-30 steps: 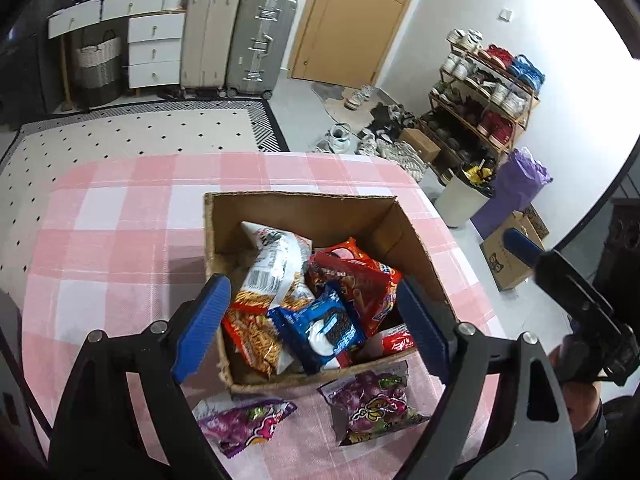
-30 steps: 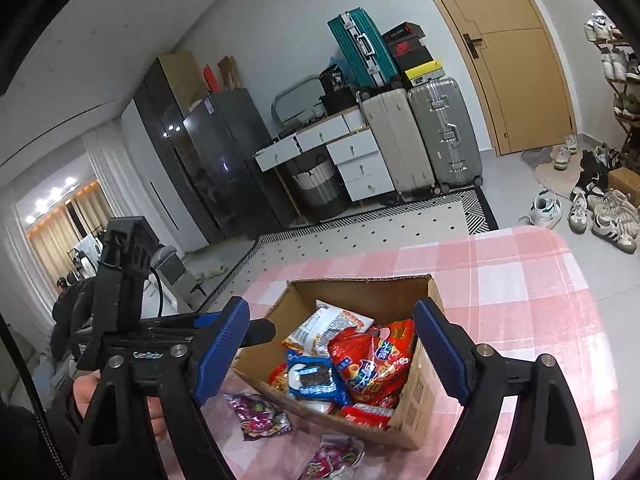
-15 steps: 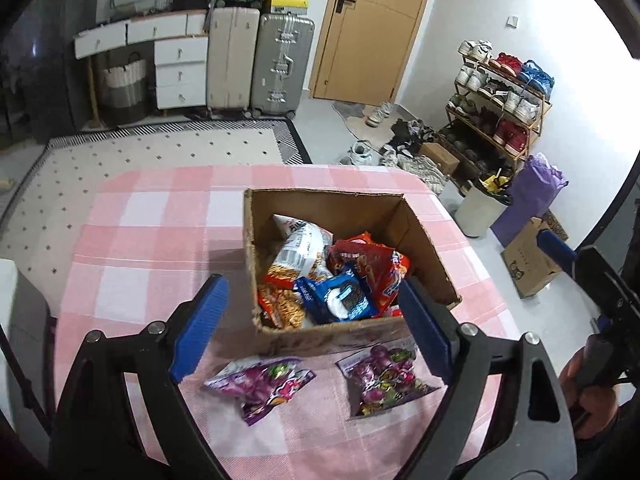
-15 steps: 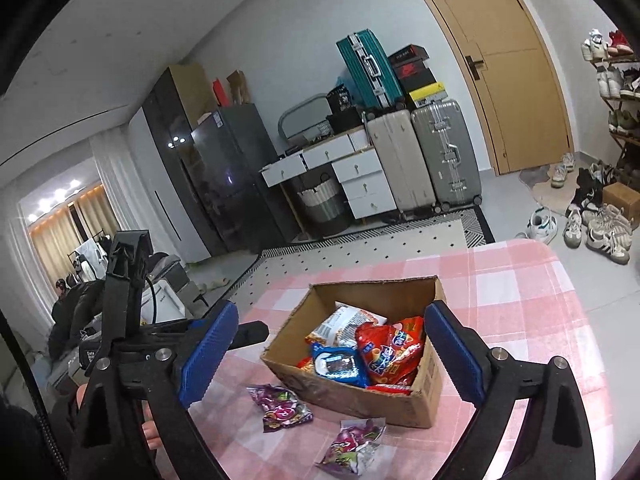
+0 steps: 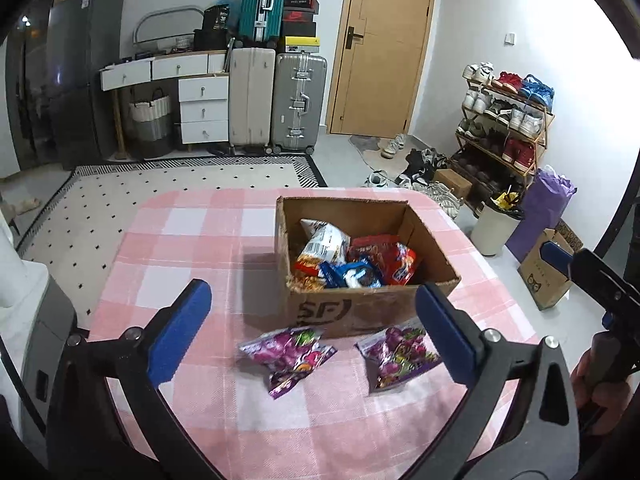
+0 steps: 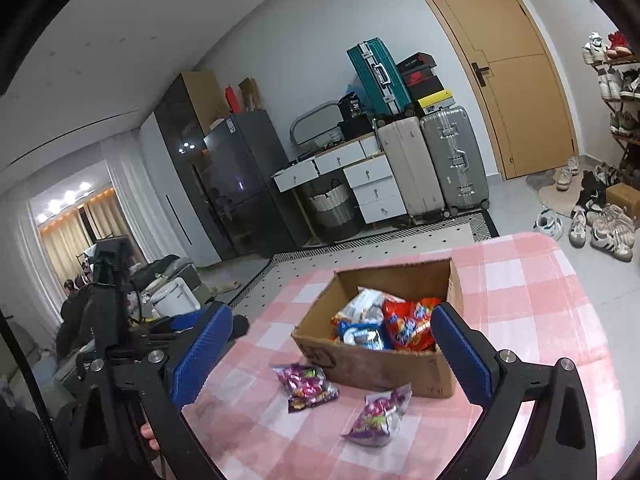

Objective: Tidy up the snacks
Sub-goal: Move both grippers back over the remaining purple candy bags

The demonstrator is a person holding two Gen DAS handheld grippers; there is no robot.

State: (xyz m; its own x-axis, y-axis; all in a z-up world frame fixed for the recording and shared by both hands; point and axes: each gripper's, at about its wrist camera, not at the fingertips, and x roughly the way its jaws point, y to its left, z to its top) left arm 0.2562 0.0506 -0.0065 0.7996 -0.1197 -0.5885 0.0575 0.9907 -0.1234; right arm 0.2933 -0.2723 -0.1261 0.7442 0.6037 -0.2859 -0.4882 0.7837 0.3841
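Left wrist view, left to right. The left claw [image 5: 312, 332] hangs above the near part of the tabletop [image 5: 192, 240], which is covered in a pink-and-white check cloth; its jaws are widening and grasp nothing, its blue pads [image 5: 180, 332] well apart. Between them on the cloth lie two purple snack packets: the left purple packet [image 5: 290, 354] and, near it, the right purple packet [image 5: 396, 354], both just in front of the near wall of the cardboard box [image 5: 360, 312]. The box stands open right of the tabletop's centre and holds a white-and-orange snack bag [image 5: 322, 246], a blue biscuit packet [image 5: 352, 274] and a red snack bag [image 5: 390, 258], leaning on one another. At the far right edge, the right claw's blue pad and a hand [image 5: 600, 396] holding its grip are visible.

Right wrist view. The right claw [image 6: 332, 354] is likewise released, its jaws widening, with nothing between its pads; the box and both purple packets lie on the tabletop beyond it.
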